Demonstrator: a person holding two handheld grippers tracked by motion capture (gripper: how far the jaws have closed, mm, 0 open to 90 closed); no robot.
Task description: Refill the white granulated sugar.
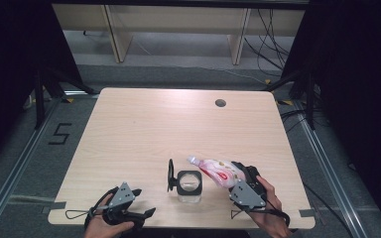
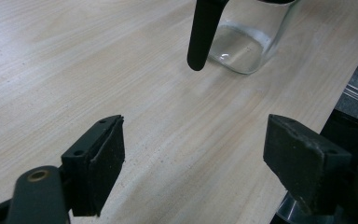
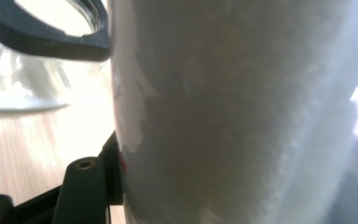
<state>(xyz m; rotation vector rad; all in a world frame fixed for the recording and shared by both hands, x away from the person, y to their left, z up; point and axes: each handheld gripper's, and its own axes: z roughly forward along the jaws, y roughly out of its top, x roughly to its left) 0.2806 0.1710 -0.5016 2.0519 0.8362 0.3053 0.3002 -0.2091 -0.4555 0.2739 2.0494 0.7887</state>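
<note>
The right gripper (image 1: 239, 174) pinched a refill pouch (image 1: 217, 170), tilted with its spout over the open glass jar (image 1: 189, 184) at the table's near edge (apparently for pouring). The left gripper (image 1: 146, 202) waited spread and empty, left of the jar

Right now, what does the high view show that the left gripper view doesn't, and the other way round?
The high view alone takes in the whole wooden table, the right gripper shut on a red-and-white refill pouch tilted toward the glass jar, and the left gripper held near the table's front edge. The left gripper view alone gives a close look at that gripper's two black pads, standing wide apart with nothing but tabletop between them. Both share the clear jar, its black hinged lid and the pale wood.
</note>
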